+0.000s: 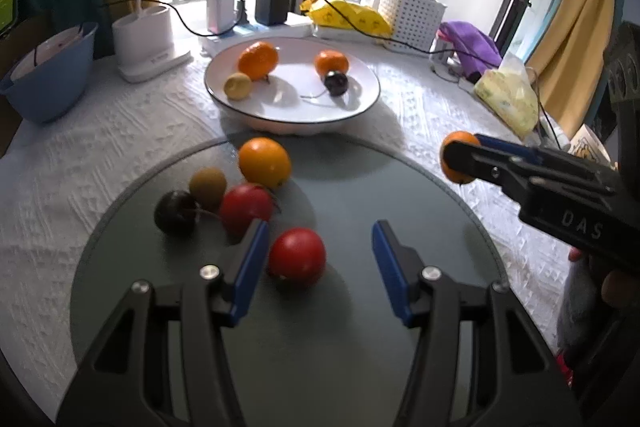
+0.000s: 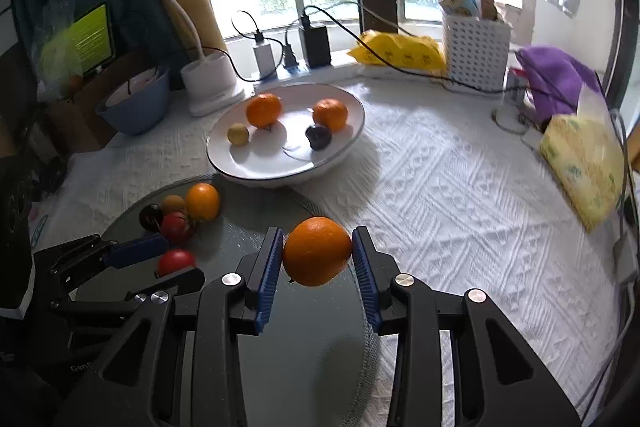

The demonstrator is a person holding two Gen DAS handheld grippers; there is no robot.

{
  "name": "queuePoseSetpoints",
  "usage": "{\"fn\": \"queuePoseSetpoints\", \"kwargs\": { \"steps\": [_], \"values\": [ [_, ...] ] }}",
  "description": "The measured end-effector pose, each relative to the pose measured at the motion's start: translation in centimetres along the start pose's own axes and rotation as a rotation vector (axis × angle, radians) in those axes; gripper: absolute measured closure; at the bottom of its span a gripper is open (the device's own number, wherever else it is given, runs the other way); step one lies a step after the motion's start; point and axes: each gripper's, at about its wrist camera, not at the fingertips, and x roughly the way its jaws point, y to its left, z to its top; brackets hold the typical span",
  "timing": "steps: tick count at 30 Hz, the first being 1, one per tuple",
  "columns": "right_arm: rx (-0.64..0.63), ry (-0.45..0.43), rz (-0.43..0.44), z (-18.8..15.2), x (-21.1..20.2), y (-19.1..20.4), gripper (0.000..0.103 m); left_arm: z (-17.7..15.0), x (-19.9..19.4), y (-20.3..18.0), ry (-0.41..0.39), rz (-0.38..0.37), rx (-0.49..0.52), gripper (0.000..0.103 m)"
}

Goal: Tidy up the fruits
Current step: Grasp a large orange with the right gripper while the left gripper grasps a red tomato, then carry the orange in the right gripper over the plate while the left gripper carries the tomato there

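1. The table (image 2: 460, 195) wore a white textured cloth, with a round dark mat (image 1: 360, 187) at its near edge.
2. The plate (image 2: 224, 147) lay at about 11 o'clock from the right gripper (image 2: 318, 251), just past the mat's far rim; it held four fruits: two oranges, one small yellow fruit and one dark one.
3. The right gripper was clenched on an orange (image 2: 318, 251), held clear above the mat's right part. The orange was roughly round, with no clear long axis. Judged from this, the coming move was a carry up and left to the plate, and the right hand was the one loaded for it.
4. The left gripper (image 1: 320, 259) stood released and empty, a red fruit (image 1: 296, 255) just inside its left finger.
5. On the mat lay five fruits: one orange, two red, one brown and one dark.
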Motion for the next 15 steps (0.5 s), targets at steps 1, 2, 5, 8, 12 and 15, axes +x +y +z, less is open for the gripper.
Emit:
{"fn": "queuePoseSetpoints", "kwargs": {
  "steps": [1,2,5,8,12,15],
  "values": [
    [0.005,0.004,0.002,-0.15,0.08,-0.13,0.065,-0.03,0.06,-0.12,0.000,0.008,0.005,0.048],
    [0.006,0.005,0.004,-0.23,0.12,-0.18,0.065,-0.04,0.12,-0.20,-0.002,0.014,0.012,0.048],
    [0.008,0.004,0.007,-0.28,0.09,-0.18,0.065,-0.06,0.44,-0.21,0.009,0.031,0.019,0.048],
    [0.005,0.001,0.009,-0.30,-0.07,-0.12,0.065,-0.33,0.58,-0.19,0.016,0.038,0.022,0.052],
    [0.002,-0.003,0.006,-0.39,-0.32,-0.03,0.065,-0.63,0.75,-0.06,0.027,0.040,0.025,0.064],
    [0.005,-0.007,0.001,-0.46,-0.62,-0.09,0.065,-0.82,0.66,0.21,0.032,0.028,0.020,0.072]
  ]
}}
